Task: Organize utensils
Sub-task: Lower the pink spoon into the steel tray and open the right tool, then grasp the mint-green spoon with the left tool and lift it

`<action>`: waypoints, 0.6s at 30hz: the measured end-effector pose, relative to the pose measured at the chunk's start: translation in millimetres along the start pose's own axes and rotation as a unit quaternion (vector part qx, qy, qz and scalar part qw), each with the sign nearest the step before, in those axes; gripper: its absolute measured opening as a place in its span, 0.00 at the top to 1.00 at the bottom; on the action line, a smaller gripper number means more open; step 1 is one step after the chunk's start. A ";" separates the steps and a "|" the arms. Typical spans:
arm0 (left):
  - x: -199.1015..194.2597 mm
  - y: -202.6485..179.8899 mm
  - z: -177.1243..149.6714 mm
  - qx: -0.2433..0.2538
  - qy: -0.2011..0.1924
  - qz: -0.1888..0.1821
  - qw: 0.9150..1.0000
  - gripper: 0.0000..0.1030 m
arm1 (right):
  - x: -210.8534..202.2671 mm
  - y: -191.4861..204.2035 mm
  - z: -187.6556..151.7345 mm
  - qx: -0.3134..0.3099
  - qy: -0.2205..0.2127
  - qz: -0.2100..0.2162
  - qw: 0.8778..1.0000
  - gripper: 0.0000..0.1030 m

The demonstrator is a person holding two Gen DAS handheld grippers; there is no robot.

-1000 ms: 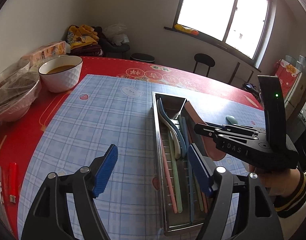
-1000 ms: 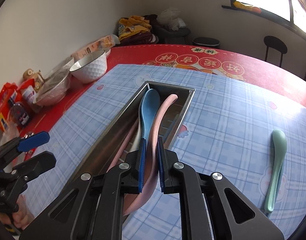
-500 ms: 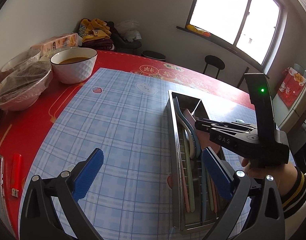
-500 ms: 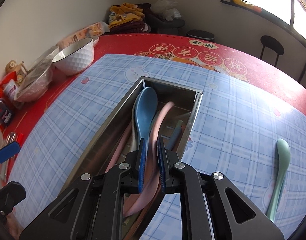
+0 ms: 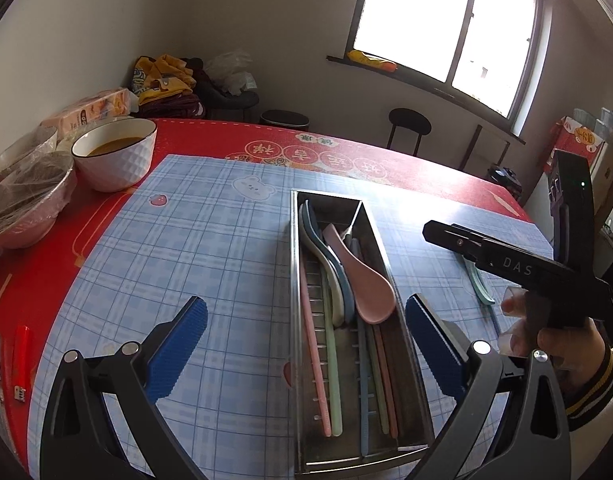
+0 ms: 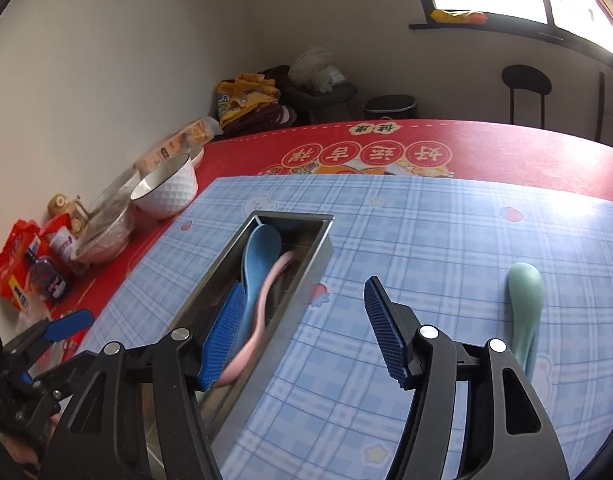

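A long steel tray (image 5: 293,256) lies on the blue checked mat and holds several spoons and chopsticks. A pink spoon (image 5: 370,292) rests on top of them beside a blue spoon (image 5: 311,226). My left gripper (image 5: 304,320) is open and empty, its fingers spread across the tray's near half. My right gripper (image 6: 302,308) is opening with nothing pressed between its pads. It sits over the tray's right wall (image 6: 318,256), and the pink spoon (image 6: 266,280) lies free inside. A green spoon (image 6: 526,292) lies on the mat to the right.
A white bowl of soup (image 5: 114,156) and plastic-covered bowls (image 5: 26,200) stand at the table's left edge. A red lighter (image 5: 20,344) lies near the front left. Snack packets (image 6: 22,268) sit beyond the bowls. The person's hand (image 5: 562,344) holds the right gripper.
The right gripper has let go of the pink spoon, which now lies in the tray, and its jaws have spread. It shifted right. The left jaws widened.
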State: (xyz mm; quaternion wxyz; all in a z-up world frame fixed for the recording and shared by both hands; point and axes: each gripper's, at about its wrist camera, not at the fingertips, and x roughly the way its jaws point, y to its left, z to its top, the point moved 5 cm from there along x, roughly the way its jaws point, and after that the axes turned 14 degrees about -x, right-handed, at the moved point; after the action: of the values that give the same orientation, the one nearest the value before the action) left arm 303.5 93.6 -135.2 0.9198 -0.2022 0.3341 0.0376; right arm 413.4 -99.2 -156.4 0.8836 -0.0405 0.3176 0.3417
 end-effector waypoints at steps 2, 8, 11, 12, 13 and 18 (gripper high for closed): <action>-0.1 -17.2 -1.6 0.015 -0.003 -0.007 1.000 0.06 | -16.0 -20.8 -7.5 0.011 -0.012 -0.014 1.000 0.41; 12.7 -80.3 -11.5 0.065 0.003 -0.027 0.998 0.06 | -53.6 -87.1 -34.7 0.056 -0.028 -0.085 0.994 0.41; 30.2 -111.7 -21.4 0.086 0.015 -0.032 0.996 0.06 | -65.9 -109.6 -46.6 0.069 -0.027 -0.112 0.991 0.42; 37.5 -121.5 -25.6 0.091 0.020 -0.033 0.995 0.06 | -69.9 -115.6 -50.0 0.074 -0.028 -0.117 0.990 0.41; 45.2 -130.8 -30.0 0.095 0.026 -0.033 0.995 0.06 | -74.3 -121.2 -53.0 0.080 -0.031 -0.121 0.989 0.41; 91.7 -168.9 -47.9 0.110 0.069 -0.033 0.991 0.22 | -83.8 -145.9 -68.1 0.115 -0.020 -0.142 0.983 0.41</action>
State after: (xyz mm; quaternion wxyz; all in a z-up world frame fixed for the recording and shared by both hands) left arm 380.2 -86.1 -167.6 0.9120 -0.1125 0.3919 -0.0443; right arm 421.6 -278.6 -182.4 0.9281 0.0231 0.3281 0.1743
